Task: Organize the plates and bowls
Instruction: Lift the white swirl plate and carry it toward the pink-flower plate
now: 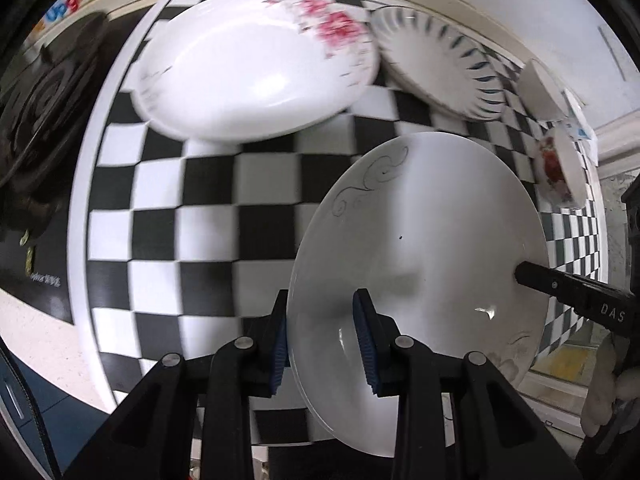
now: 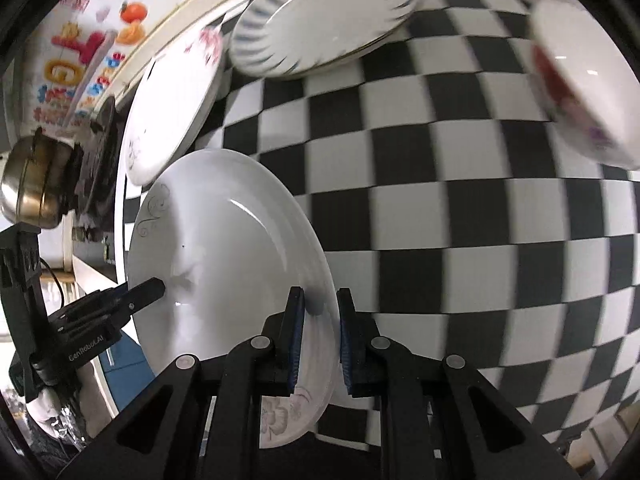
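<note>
A white scroll-patterned plate [image 1: 420, 264] hangs tilted above the checkered tablecloth [image 1: 192, 224], caught between both your tools. Your left gripper [image 1: 322, 344] pinches its rim at 6 o'clock in the left wrist view, one blue-padded finger on each face. Your right gripper [image 2: 319, 340] clamps the opposite rim, at 6 o'clock in the right wrist view, and shows in the left view as a black finger reaching in at 3 o'clock.

On the cloth, a white plate with pink flowers [image 1: 256, 68] lies at 11 o'clock in the left wrist view, with a blue-striped fluted plate [image 1: 436, 60] just beside it at 1 o'clock. A bowl with a red motif [image 1: 560, 168] sits near the cloth's edge at 2 o'clock, and a plain white bowl [image 1: 544, 88] stands beyond it. A brass-colored kettle [image 2: 32, 184] rests on a dark stove at 9 o'clock in the right wrist view.
</note>
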Demonstrator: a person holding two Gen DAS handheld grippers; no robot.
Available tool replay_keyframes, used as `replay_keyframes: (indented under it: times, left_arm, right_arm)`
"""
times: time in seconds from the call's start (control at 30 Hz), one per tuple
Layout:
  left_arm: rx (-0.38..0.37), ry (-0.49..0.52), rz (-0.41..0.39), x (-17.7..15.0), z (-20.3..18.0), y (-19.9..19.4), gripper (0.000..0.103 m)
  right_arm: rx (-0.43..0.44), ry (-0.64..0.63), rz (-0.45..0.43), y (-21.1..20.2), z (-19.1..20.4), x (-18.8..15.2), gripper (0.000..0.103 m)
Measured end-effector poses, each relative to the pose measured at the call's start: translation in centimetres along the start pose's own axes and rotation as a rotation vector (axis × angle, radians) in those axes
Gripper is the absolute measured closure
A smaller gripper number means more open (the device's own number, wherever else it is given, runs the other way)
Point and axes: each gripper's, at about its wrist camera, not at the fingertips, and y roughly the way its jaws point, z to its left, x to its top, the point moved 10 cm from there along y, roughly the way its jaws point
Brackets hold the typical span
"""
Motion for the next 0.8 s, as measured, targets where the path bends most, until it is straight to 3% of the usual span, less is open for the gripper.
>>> replay_keyframes:
  times: [0.2,0.43,0.8]
  left_arm:
    - [-0.011,0.029,-0.004,1.5,-4.1,0.9,0.075]
    - [0.000,0.043,0.024,2.2,-6.8,3.1,0.075]
    - [0.033,0.014,0.039,2.4,-7.1,3.8,0.075]
  right_arm:
    - [-0.001,0.021,-0.030,-3.4,-4.7,0.4,0.085]
    - [-0.015,0.053,-0.028,-4.3,-9.3,1.0,0.085]
    - [-0.012,0.050,-0.015,-3.6,-11.1,2.3,0.085]
